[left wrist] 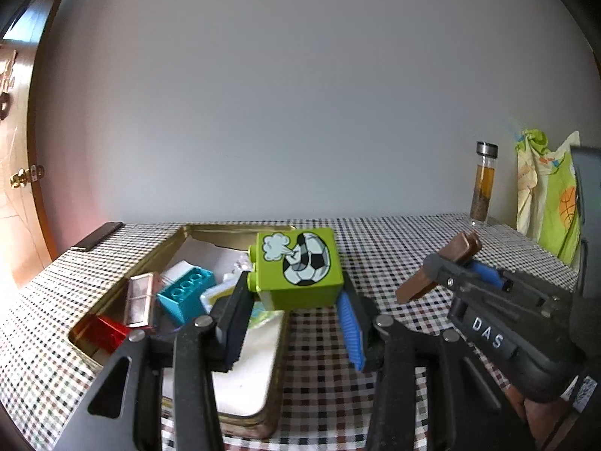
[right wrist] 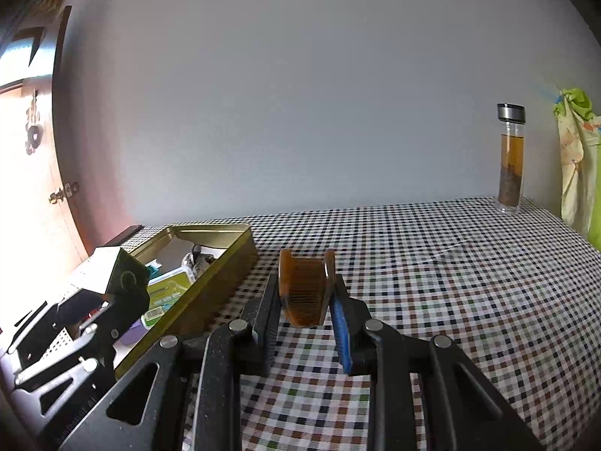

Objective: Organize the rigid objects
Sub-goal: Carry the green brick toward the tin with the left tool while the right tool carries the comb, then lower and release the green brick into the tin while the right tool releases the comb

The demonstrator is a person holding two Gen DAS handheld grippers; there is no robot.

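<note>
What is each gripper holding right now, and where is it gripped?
Left gripper: green football block, by its two sides. Right gripper: brown comb, by its two ends.

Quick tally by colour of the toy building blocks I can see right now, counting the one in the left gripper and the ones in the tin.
Green: 1, the football block clamped in the left gripper
Blue: 1, the studded block in the gold tin
Red: 1, the red block at the tin's near corner, partly hidden
Total: 3
</note>
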